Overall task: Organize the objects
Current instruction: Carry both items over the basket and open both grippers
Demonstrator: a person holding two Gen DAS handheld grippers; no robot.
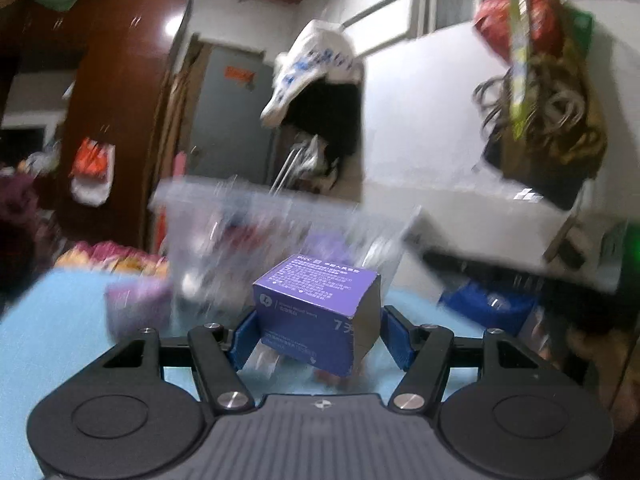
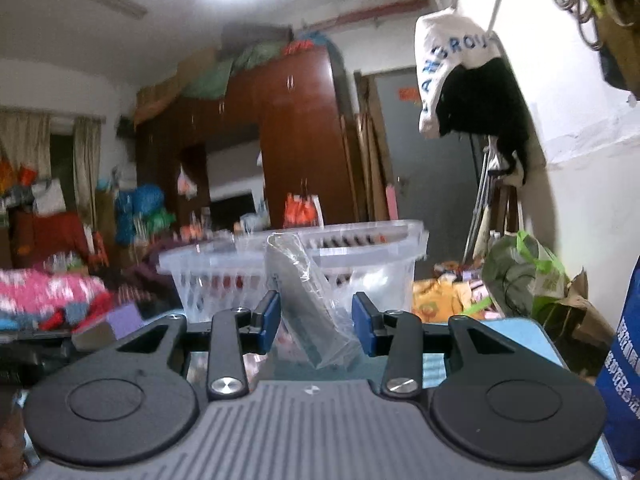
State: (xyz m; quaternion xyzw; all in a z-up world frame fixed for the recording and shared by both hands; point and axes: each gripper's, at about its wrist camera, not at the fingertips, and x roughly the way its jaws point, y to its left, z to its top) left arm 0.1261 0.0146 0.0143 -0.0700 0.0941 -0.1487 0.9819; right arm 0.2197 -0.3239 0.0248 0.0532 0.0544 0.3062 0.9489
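In the left wrist view my left gripper (image 1: 318, 330) is shut on a purple cardboard box (image 1: 316, 312) with white print, held above the light blue table (image 1: 52, 320). Behind it a clear plastic basket (image 1: 224, 220) appears blurred. In the right wrist view my right gripper (image 2: 316, 322) is shut on a dark remote-like item in a clear plastic bag (image 2: 310, 300), held in front of the same clear basket (image 2: 360, 240). A second small purple box (image 1: 136, 306) lies on the table left of the basket and also shows in the right wrist view (image 2: 126, 318).
A blue bag (image 2: 624, 360) stands at the right edge, also seen in the left wrist view (image 1: 486, 306). A brown wardrobe (image 2: 280, 128), piled clothes (image 2: 48, 292) and green bags (image 2: 528, 280) surround the table. A white cloth (image 2: 448, 64) hangs on the wall.
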